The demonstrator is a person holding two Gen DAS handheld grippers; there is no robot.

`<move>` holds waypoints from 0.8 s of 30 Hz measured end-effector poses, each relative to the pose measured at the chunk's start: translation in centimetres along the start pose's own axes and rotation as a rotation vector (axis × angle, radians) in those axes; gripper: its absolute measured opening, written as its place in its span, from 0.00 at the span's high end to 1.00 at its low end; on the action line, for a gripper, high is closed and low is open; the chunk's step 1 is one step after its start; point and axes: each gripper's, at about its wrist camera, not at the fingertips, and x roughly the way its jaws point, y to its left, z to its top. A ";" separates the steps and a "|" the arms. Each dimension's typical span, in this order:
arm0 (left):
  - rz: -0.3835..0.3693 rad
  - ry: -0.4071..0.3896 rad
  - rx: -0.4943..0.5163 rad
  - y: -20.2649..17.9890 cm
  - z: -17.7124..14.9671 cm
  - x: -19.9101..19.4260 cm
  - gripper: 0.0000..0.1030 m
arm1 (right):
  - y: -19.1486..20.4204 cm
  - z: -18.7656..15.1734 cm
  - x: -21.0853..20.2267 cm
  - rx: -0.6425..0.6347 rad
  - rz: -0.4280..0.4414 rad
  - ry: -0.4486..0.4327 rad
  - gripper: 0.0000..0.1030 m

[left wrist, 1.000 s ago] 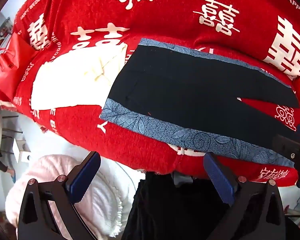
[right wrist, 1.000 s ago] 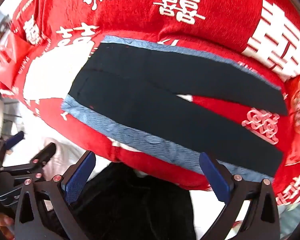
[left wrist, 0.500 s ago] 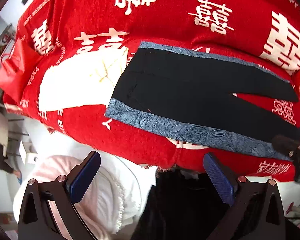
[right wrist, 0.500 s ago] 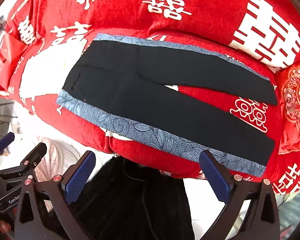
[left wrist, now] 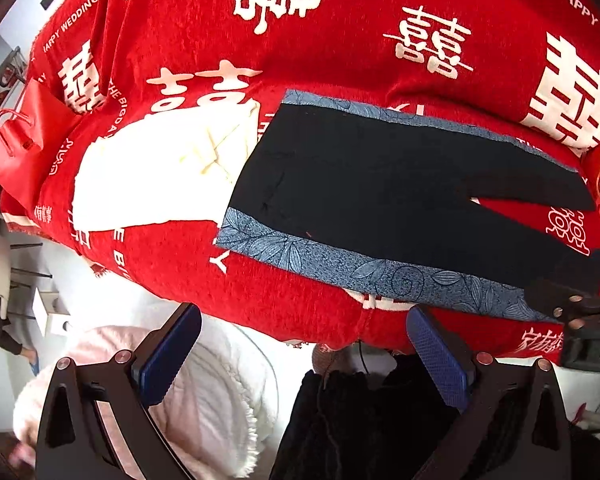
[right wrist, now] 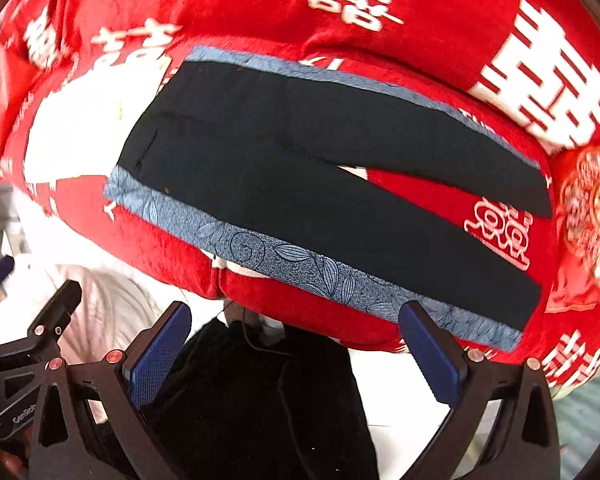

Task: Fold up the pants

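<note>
- Legible writing: the red blanket [left wrist: 300, 40] reads "HAPPY WEDDING" in white near its upper left edge, with large white double-happiness characters all over; part of "THE BIG DAY" shows beside the cream patch. The lettering on the black device at the left wrist view's right edge is cut off and cannot be read.
- Surroundings: a folded cream garment [left wrist: 160, 172] lies on the blanket, its right edge just beside the waist of the pants. A red handbag [left wrist: 24, 140] sits at the bed's far left edge. A pink-white fluffy item [left wrist: 220, 392] lies below the bed edge under the left claw. A person's dark clothing [right wrist: 252, 400] fills the lower centre of the right wrist view.
- Obstructions: nothing lies on the pants; the right claw's black frame overlaps their nearest hem corner in the left wrist view.
- Pants [left wrist: 380, 184]: black with blue leaf-patterned side stripes, spread flat on the blanket, waist to the left, the two legs parted in a narrow V toward the right.
- Left claw [left wrist: 304, 344]: jaws wide apart, empty, off the near bed edge, clear of the cloth.
- Right claw [right wrist: 296, 344]: jaws wide apart, empty, its right blue pad against the near striped edge in view; contact cannot be confirmed.
</note>
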 end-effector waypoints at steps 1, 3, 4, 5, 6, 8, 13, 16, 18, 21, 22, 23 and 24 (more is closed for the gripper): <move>-0.002 -0.001 0.000 0.0 0.1 0.1 0.00 | 0.3 0.1 -0.1 -0.010 -0.001 -0.004 0.00; 0.000 0.002 0.002 0.2 0.2 0.2 0.00 | 0.6 0.3 -0.4 -0.022 -0.002 -0.015 0.00; -0.001 0.003 0.004 0.2 0.3 0.2 0.00 | 0.7 0.5 -0.6 -0.021 -0.004 -0.019 0.00; -0.003 0.004 0.004 0.2 0.4 0.3 0.00 | 0.6 0.6 -0.7 -0.017 -0.007 -0.022 0.00; -0.004 0.004 0.005 0.2 0.5 0.3 0.00 | 0.5 0.7 -0.7 -0.010 -0.008 -0.022 0.00; -0.004 0.002 0.010 0.3 0.7 0.3 0.00 | 0.2 0.8 -0.7 0.010 -0.010 -0.020 0.00; -0.012 0.003 0.021 0.2 1.3 0.6 0.00 | -0.3 1.0 -0.8 0.048 -0.015 -0.025 0.00; -0.016 0.008 0.028 0.1 1.5 0.8 0.00 | -0.5 1.2 -0.8 0.057 -0.018 -0.023 0.00; -0.017 0.013 0.031 0.2 1.5 1.0 0.00 | -0.4 1.2 -0.6 0.060 -0.016 -0.014 0.00; -0.020 0.022 0.033 0.4 1.6 1.3 0.00 | -0.3 1.3 -0.3 0.069 -0.007 -0.006 0.00; -0.021 0.026 0.034 0.6 1.6 1.5 0.00 | -0.3 1.3 -0.2 0.073 -0.003 -0.005 0.00; -0.020 0.028 0.034 0.7 1.7 1.6 0.00 | -0.3 1.3 -0.2 0.079 0.002 -0.004 0.00; -0.020 0.032 0.034 0.9 1.7 1.7 0.00 | -0.3 1.3 -0.1 0.084 0.008 0.001 0.00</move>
